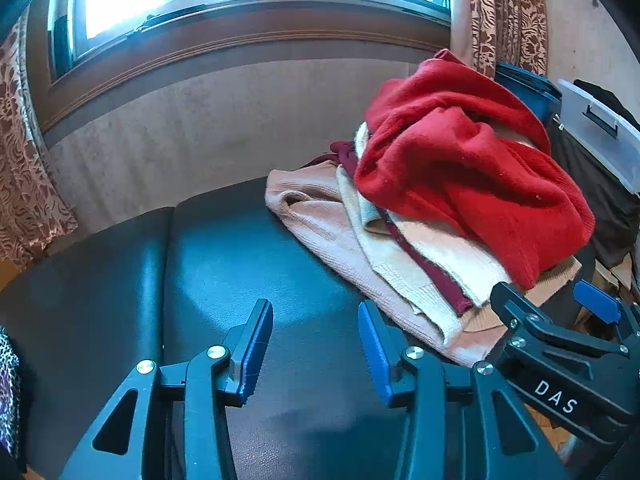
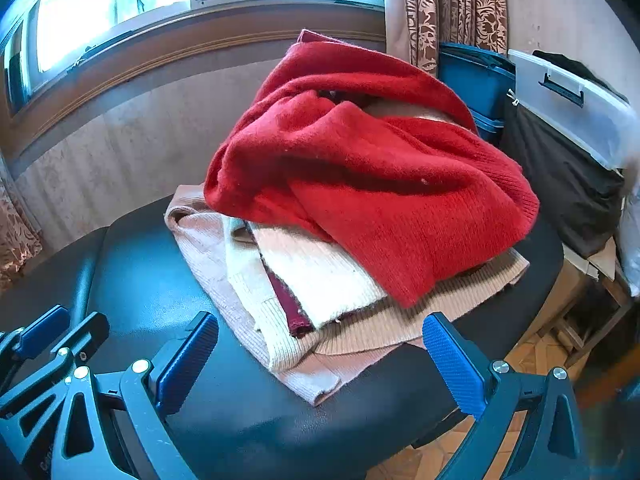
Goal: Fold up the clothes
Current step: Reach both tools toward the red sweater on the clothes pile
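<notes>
A crumpled red sweater (image 2: 360,168) (image 1: 468,168) lies on top of a stack of folded knitwear: cream (image 2: 320,276), pink (image 2: 208,248) (image 1: 320,232), beige and a dark maroon strip (image 2: 288,304). The stack rests on a black padded table (image 2: 168,280) (image 1: 224,264). My right gripper (image 2: 320,360) hovers open just in front of the stack, nothing between its blue pads. My left gripper (image 1: 316,344) is open over bare table, left of the stack. The right gripper (image 1: 560,320) shows at the right edge of the left wrist view; the left gripper (image 2: 64,332) shows at the lower left of the right wrist view.
A wall with a window (image 2: 200,8) runs behind the table. Patterned curtains (image 2: 452,8) hang at the right. Blue bins (image 2: 476,80), a clear lidded box (image 2: 568,112) and a black bag (image 2: 560,184) stand right of the table. Patterned fabric (image 1: 8,392) shows at far left.
</notes>
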